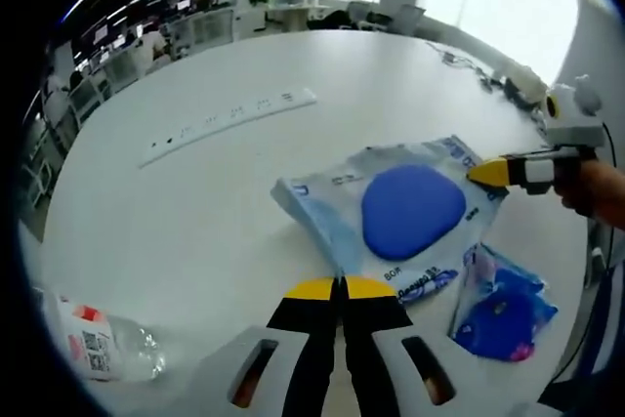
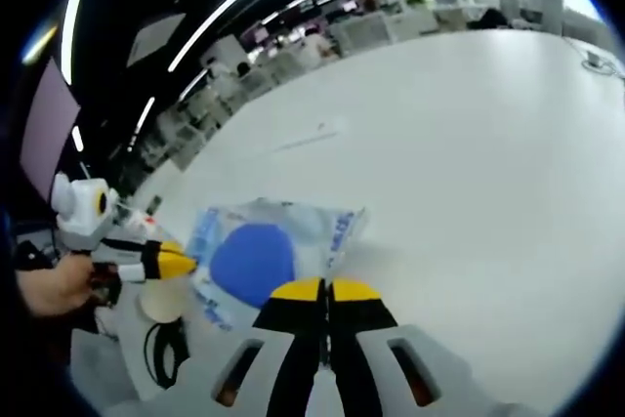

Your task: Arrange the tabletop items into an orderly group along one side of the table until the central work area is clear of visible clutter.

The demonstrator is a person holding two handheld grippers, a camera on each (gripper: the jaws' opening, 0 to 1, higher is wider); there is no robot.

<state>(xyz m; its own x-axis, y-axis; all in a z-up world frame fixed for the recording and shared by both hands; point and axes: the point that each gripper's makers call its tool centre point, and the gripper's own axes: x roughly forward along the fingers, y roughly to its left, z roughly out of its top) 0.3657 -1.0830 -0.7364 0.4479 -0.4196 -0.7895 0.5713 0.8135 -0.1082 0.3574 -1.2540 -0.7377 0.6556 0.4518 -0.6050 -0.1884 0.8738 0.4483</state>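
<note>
A clear plastic bag (image 1: 410, 212) with a blue oval pad inside lies on the white table (image 1: 195, 212). My left gripper (image 1: 342, 288) is shut, its yellow tips pinching the bag's near edge. My right gripper (image 1: 485, 173) comes in from the right, yellow tip on the bag's far corner. In the right gripper view the same bag (image 2: 259, 256) lies just ahead of my right gripper (image 2: 327, 290), which is shut on its near edge. The left gripper (image 2: 181, 263) meets the bag's opposite side. A smaller blue packet (image 1: 503, 305) lies beside the bag.
A white power strip (image 1: 229, 119) lies farther out on the table. A plastic bottle (image 1: 98, 344) with a red label rests at the near left. Cables and small devices (image 1: 518, 80) sit by the far right edge. A hand (image 2: 59, 285) holds the left gripper.
</note>
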